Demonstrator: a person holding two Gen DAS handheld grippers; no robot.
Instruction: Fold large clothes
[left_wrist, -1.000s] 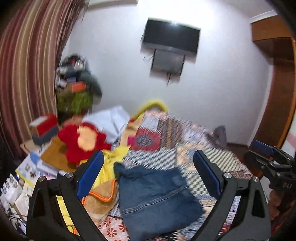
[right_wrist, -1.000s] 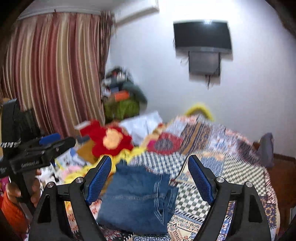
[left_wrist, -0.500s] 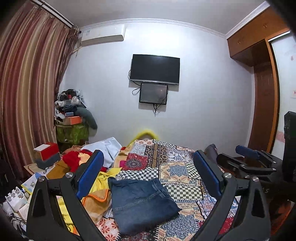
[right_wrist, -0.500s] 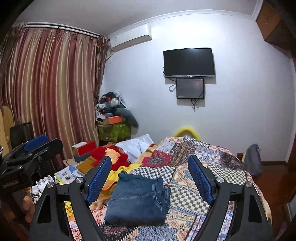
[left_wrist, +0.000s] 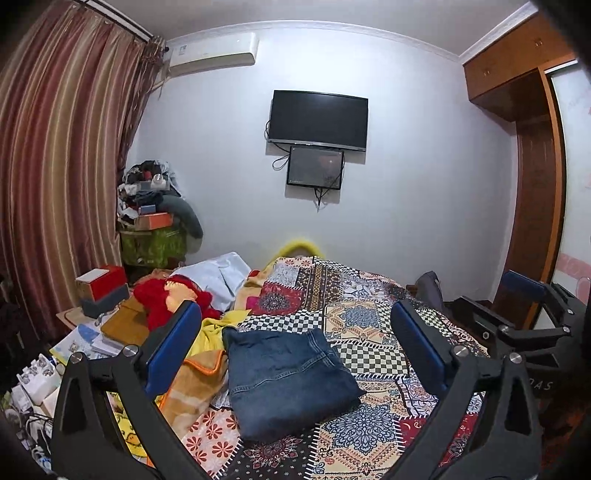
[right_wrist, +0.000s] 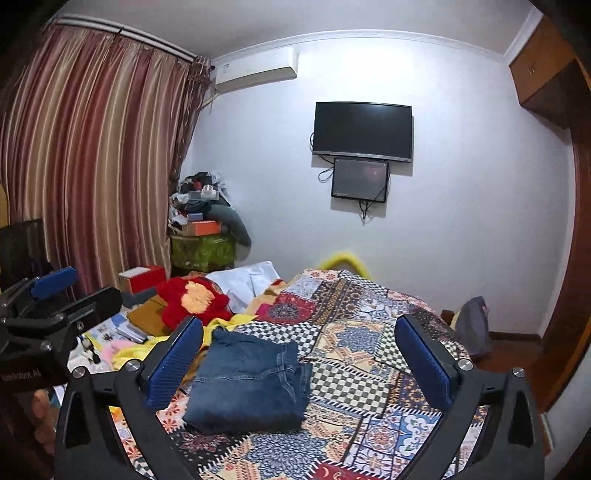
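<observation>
Blue jeans (left_wrist: 288, 376) lie folded into a thick rectangle on the patterned bedspread (left_wrist: 369, 325), near the bed's front left. They also show in the right wrist view (right_wrist: 247, 384). My left gripper (left_wrist: 295, 350) is open and empty, held back above the jeans. My right gripper (right_wrist: 299, 362) is open and empty, also held back from them. The right gripper shows at the right edge of the left wrist view (left_wrist: 524, 321). The left gripper shows at the left edge of the right wrist view (right_wrist: 48, 306).
A heap of clothes, red plush (left_wrist: 166, 299), yellow cloth (left_wrist: 210, 328) and an orange-trimmed blanket (left_wrist: 192, 384), lies left of the jeans. Boxes and papers (left_wrist: 92, 332) clutter the left side. A wardrobe (left_wrist: 532, 184) stands right. A TV (left_wrist: 317, 120) hangs on the far wall.
Both grippers have pulled back and tilted up from the jeans, so more of the room shows. The jeans stay folded in place.
</observation>
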